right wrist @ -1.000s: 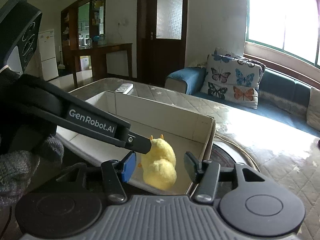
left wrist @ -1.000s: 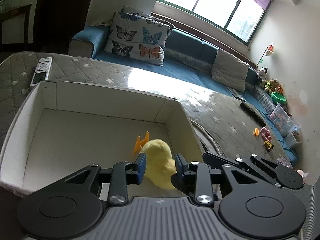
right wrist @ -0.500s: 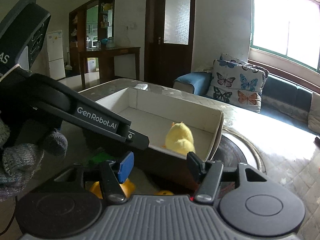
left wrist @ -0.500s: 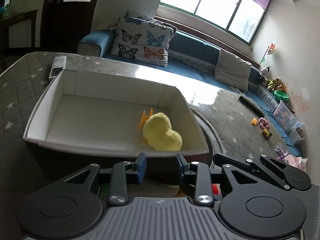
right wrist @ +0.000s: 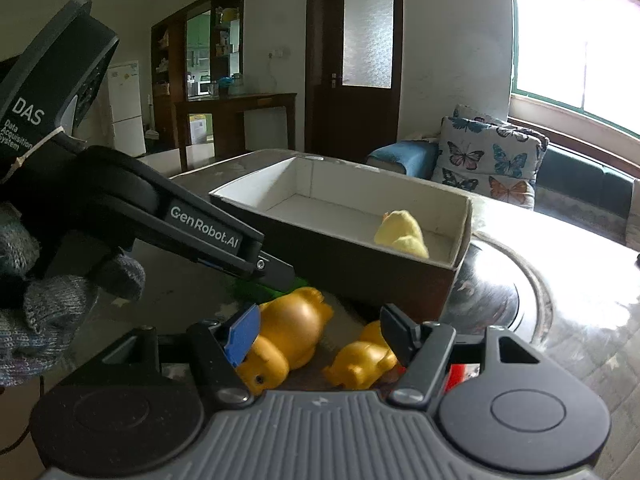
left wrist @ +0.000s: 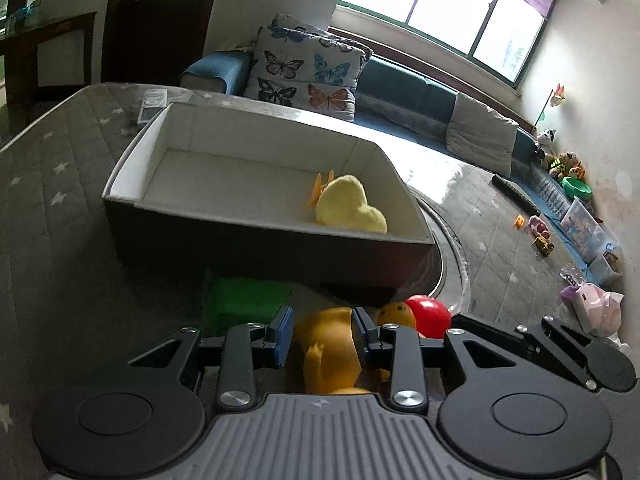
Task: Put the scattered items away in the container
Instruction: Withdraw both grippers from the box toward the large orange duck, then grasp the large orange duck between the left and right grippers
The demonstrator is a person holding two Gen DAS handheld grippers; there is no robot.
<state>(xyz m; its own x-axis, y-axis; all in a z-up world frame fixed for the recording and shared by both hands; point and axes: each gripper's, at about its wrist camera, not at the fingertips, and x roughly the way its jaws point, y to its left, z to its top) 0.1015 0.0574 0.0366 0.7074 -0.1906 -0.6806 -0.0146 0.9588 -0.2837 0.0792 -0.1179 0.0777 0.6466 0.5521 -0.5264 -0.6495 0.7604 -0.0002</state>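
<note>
The white-lined box (left wrist: pixel 256 216) sat on the grey star-quilted table cover (left wrist: pixel 48 168), with the yellow plush chick (left wrist: pixel 348 206) lying inside it toward the right end, at about 3 o'clock from the box's centre; orange feet stuck out at the chick's 10 o'clock. In the right wrist view the chick (right wrist: pixel 402 232) lay close to the box's right wall.

The left gripper (left wrist: pixel 323 336) hung low at 6 o'clock of the box, outside its near wall. Its jaws had just been opening a little and stood apart, the blue pads (left wrist: pixel 283 334) flanking the large orange rubber toy (left wrist: pixel 330 354), which lay between them on the table (whether the pads touched it could not be told; nothing looked pinched). A green item (left wrist: pixel 244 300) lay at 11 o'clock of that toy, against the box's dark outer wall. At 2 o'clock of the toy sat a small orange figure (left wrist: pixel 394 314) and, just beside it, a red ball (left wrist: pixel 430 314).

The right gripper (right wrist: pixel 320 332) had also just been opening and stood released, wide apart and empty. Below it lay the large orange toy (right wrist: pixel 288 328) near its left pad and a smaller orange toy (right wrist: pixel 364 362) near its right finger. A hand in a grey knit glove (right wrist: pixel 48 292) held the left tool at 9 o'clock of this view.
</note>
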